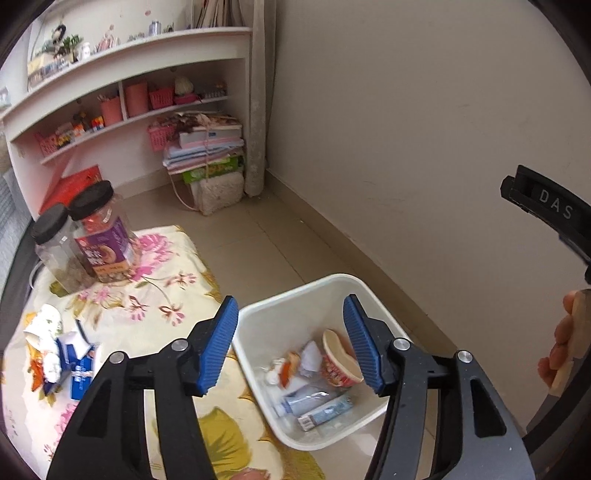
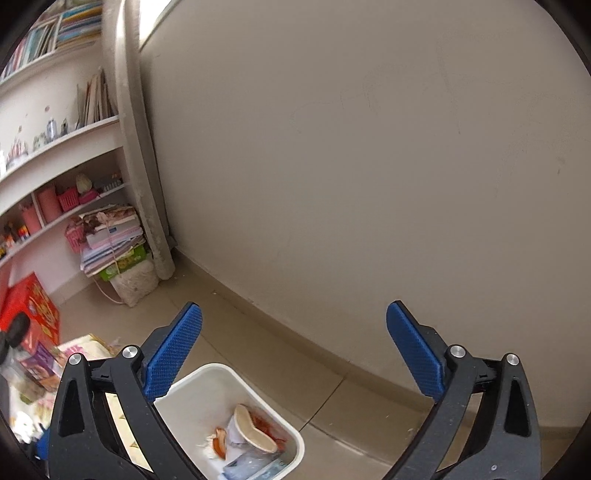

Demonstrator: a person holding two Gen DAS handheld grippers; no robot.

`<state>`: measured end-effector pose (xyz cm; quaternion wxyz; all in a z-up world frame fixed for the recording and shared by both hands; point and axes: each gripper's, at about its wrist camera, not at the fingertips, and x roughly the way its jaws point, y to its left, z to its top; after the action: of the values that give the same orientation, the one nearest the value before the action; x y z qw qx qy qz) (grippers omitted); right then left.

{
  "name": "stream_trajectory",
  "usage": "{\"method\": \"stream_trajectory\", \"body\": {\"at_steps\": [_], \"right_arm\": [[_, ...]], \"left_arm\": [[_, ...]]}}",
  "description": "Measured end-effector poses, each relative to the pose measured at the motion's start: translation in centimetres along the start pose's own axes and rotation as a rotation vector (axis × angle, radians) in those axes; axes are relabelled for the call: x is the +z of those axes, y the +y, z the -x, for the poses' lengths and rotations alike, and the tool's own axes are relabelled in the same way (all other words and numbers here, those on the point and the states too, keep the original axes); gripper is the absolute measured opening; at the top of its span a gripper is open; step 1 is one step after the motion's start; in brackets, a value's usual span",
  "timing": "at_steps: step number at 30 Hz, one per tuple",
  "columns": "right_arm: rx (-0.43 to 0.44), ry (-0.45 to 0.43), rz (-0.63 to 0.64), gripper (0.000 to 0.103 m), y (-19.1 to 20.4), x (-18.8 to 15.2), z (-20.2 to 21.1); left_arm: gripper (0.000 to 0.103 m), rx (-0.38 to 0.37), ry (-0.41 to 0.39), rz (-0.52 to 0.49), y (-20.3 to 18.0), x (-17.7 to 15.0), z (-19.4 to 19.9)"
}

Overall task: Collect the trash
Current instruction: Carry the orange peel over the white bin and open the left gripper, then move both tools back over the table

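White plastic bin (image 1: 258, 317) sits under both empty, wide-open jaws: left hand-held gripper (image 1: 290, 345), right hand-held gripper (image 2: 295, 354); wrappers (image 1: 62, 354) on the floral desk (image 1: 155, 306) come next, likely pinched firmly at the crumpled middle.

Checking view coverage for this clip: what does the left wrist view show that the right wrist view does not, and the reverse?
Only the left wrist view shows the crumpled wrappers left on the floral cloth, the blue carton low in the bin, and the person's hand at the right edge. Only the right wrist view shows the upper shelf of books and the open right gripper. Both share the white bin holding a crushed noodle cup, the jars and the bundled stack against the shelf.
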<state>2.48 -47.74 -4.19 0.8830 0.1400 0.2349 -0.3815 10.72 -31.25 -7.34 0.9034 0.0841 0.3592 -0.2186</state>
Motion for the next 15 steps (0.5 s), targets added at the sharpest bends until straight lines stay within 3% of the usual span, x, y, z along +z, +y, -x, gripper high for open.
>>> {"method": "stream_trajectory", "body": {"at_steps": [6, 10, 15], "right_arm": [[-0.028, -0.022, 0.078, 0.096, 2.4, -0.4, 0.7], [-0.032, -0.023, 0.105, 0.096, 4.2, -0.9, 1.1], [-0.026, -0.036, 0.156, 0.096, 7.3, -1.8, 2.1]], "left_arm": [[0.069, 0.068, -0.037, -0.008, 1.3, 0.0, 0.8], [0.086, 0.141, -0.090, 0.024, 3.1, 0.0, 1.7], [0.089, 0.225, -0.145, 0.095, 6.1, 0.1, 3.1]]}}
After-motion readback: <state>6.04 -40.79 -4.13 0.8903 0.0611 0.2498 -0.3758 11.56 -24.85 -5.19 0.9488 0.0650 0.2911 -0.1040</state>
